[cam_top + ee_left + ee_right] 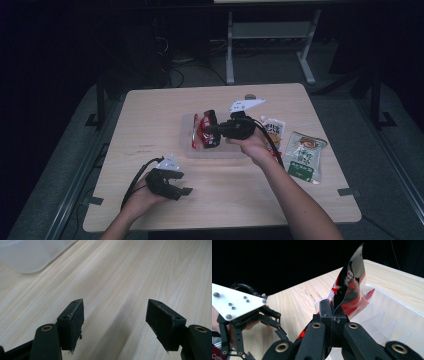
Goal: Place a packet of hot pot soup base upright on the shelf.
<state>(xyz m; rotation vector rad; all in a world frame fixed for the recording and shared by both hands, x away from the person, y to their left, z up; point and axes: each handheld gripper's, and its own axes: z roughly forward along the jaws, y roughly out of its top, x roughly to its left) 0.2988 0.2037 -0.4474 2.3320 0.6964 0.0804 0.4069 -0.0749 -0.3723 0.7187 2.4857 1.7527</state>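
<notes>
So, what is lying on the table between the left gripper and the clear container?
Nothing: in the high view, bare wooden table separates the open left gripper from the clear container, where the right gripper holds the red-black packet.

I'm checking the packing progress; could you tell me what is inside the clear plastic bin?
Above the clear plastic bin, the right gripper pinches a red-and-black packet. Clear dividers show inside; the packet hides what's beneath.

Not much to read here. In the right gripper view, white letters spelling "Coff" sit on a dark red packet (217, 355), cut off at the frame's bottom left corner, below the white plate. The black-and-red packet (348, 283) shows white print, but it is too warped to read. The green-and-white packet (304, 156) on the desk has lettering too small to make out.
</notes>
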